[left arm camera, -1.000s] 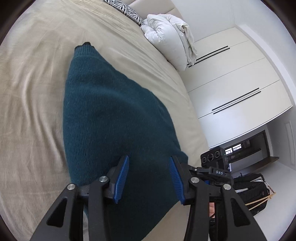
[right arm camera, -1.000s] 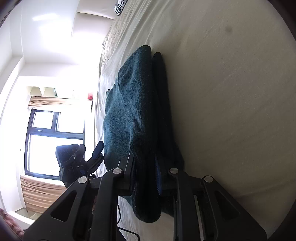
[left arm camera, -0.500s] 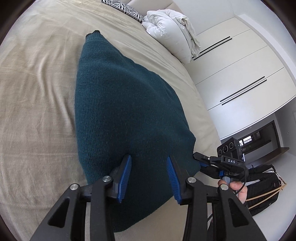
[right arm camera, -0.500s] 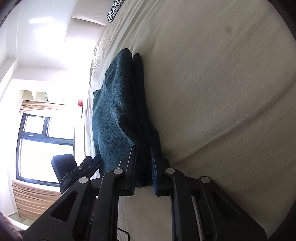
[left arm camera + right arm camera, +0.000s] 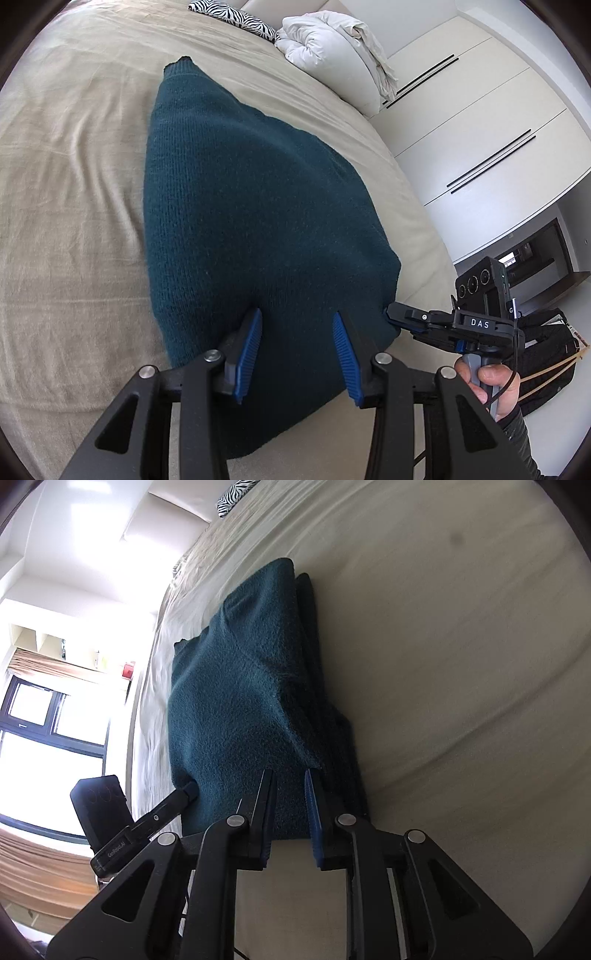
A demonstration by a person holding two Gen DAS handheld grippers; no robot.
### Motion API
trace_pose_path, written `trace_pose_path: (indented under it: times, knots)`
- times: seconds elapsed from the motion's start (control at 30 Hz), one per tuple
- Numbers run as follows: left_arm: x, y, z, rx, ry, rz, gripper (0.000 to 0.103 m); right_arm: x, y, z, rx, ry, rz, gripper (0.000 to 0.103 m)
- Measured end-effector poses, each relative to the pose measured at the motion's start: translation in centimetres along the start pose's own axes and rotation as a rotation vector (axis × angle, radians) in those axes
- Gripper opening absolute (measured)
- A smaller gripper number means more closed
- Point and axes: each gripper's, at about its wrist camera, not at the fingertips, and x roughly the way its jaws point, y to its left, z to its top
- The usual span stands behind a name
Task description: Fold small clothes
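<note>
Already folded over into layers, the teal sweater (image 5: 251, 206) lies on the bed (image 5: 70, 192), its near edge pinched by the right hand-held gripper (image 5: 290, 805) while the left hand-held gripper (image 5: 295, 350) hovers open over it, so I judge final tidying remains.

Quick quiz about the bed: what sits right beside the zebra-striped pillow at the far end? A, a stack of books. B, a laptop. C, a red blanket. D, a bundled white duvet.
D: in the left wrist view a bundled white duvet lies right next to the zebra-striped pillow at the far end of the beige bed.
</note>
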Motion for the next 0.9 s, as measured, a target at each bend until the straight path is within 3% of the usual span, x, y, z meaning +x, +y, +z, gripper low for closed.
trace_pose_path:
  times: [0.17,0.3,0.43,0.5,0.6,0.7,0.8,0.9]
  knots:
    - [0.7,-1.0,-0.2,0.035,-0.001,0.039,0.044,0.7,-1.5,-2.5,0.020,-0.008,0.047,0.014]
    - [1.3,-2.4,-0.4,0.093,-0.001,0.096,0.044,0.2,-2.8,-3.2,0.061,-0.019,0.068,0.005]
    - [1.9,-3.7,-0.6,0.153,-0.005,0.153,0.044,-0.8,-1.5,-3.6,0.051,-0.030,0.039,0.010]
    - [2.3,-4.2,-0.7,0.173,-0.007,0.168,0.044,-1.5,0.1,-3.3,0.036,-0.059,0.068,0.010]
    - [2.8,-4.6,-0.5,0.180,-0.006,0.175,0.044,-1.8,3.0,-1.0,-0.003,-0.081,0.149,0.011]
    - [3.0,-4.5,-0.5,0.185,-0.004,0.176,0.044,-0.3,4.9,1.6,-0.039,-0.081,0.171,0.012]
    - [3.1,-4.5,-0.6,0.197,-0.003,0.181,0.044,2.6,5.0,3.9,-0.002,-0.066,0.152,0.019]
    - [3.3,-4.4,-0.5,0.203,-0.002,0.182,0.044,4.9,3.4,5.1,0.037,-0.057,0.105,0.018]
